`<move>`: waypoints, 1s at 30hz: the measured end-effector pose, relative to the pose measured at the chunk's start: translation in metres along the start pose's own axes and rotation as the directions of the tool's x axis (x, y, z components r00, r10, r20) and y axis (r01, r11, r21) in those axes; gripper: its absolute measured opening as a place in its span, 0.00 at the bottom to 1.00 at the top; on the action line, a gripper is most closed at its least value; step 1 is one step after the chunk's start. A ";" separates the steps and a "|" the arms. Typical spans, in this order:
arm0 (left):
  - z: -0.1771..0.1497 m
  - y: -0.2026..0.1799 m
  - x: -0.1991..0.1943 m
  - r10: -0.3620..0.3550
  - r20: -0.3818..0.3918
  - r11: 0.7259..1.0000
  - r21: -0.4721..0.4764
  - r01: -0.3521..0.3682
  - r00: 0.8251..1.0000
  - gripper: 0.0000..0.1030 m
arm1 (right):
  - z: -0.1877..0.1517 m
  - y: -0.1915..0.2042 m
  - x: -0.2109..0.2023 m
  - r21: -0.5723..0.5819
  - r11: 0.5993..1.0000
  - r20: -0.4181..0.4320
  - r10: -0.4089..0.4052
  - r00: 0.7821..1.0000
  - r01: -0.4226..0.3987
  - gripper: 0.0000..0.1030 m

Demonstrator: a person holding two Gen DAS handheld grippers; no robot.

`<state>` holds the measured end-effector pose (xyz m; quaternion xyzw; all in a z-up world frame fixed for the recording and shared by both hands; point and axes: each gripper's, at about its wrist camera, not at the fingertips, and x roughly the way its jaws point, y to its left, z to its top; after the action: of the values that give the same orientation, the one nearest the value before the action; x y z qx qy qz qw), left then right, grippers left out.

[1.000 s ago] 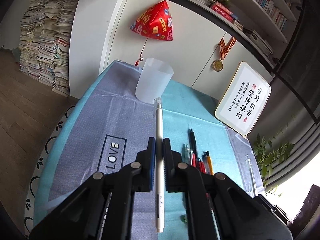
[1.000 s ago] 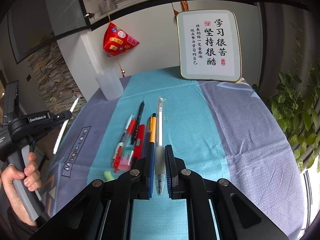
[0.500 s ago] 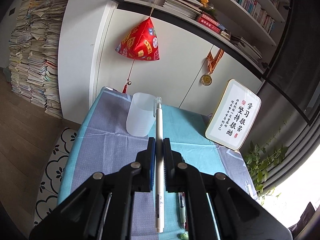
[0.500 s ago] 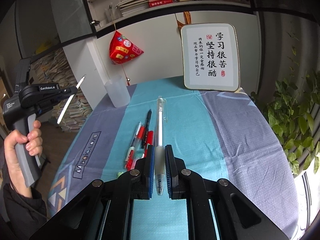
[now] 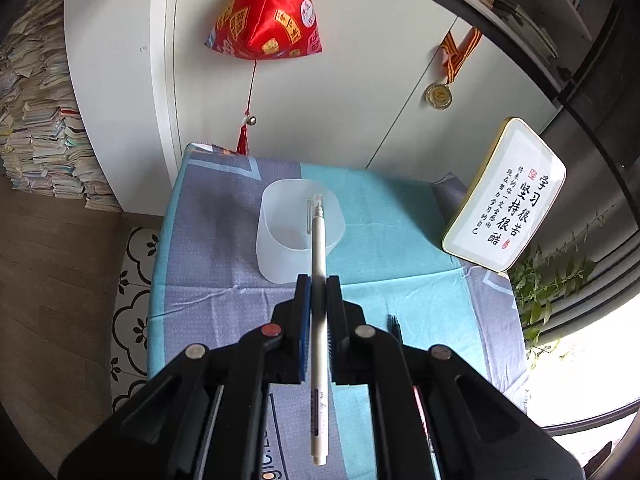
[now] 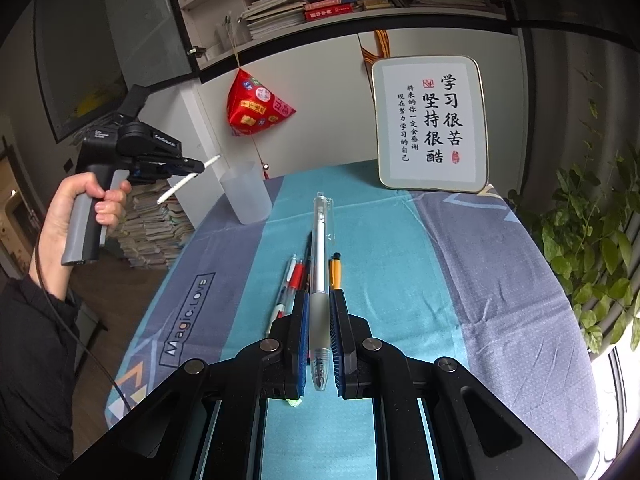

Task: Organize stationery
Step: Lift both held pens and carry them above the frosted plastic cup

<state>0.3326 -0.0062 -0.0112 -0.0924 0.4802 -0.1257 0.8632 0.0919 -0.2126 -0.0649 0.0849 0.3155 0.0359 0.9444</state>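
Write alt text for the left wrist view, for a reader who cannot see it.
The left claw is shut on a white pen, whose capped far end lines up over the open mouth of an empty translucent cup on a blue and grey tablecloth. Behind stand a framed calligraphy sign and a hanging red ornament.

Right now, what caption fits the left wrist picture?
Left gripper holds a white pen above the frosted plastic cup.
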 end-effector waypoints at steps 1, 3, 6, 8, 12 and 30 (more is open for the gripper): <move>0.004 0.000 0.003 0.016 -0.015 1.000 0.006 -0.016 1.000 0.05 | 0.009 0.001 0.005 -0.011 1.000 -0.014 0.025 1.000 -0.025 0.11; 0.014 -0.003 0.011 0.019 -0.066 0.999 0.036 -0.017 0.998 0.05 | 0.033 0.005 0.016 -0.046 0.996 -0.039 0.077 0.996 -0.079 0.11; 0.024 -0.003 0.024 0.022 -0.157 0.999 0.049 -0.014 0.987 0.05 | 0.070 0.015 0.038 -0.104 0.986 -0.100 0.118 0.988 -0.128 0.11; 0.030 -0.004 0.030 0.068 -0.183 0.996 0.074 -0.056 0.981 0.05 | 0.092 0.024 0.054 -0.138 0.979 -0.141 0.131 0.981 -0.151 0.11; 0.040 -0.007 0.038 0.068 -0.250 0.994 0.099 -0.045 0.966 0.05 | 0.127 0.043 0.090 -0.186 0.965 -0.237 0.141 0.961 -0.187 0.11; 0.066 -0.009 0.075 0.196 -0.363 0.977 0.153 -0.150 0.911 0.05 | 0.177 0.085 0.194 -0.196 0.957 -0.473 0.099 0.876 -0.214 0.11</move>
<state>0.4252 -0.0347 -0.0346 0.0290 0.6344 -0.0930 0.7669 0.3516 -0.1303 -0.0247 -0.0162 0.5144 0.1697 0.8404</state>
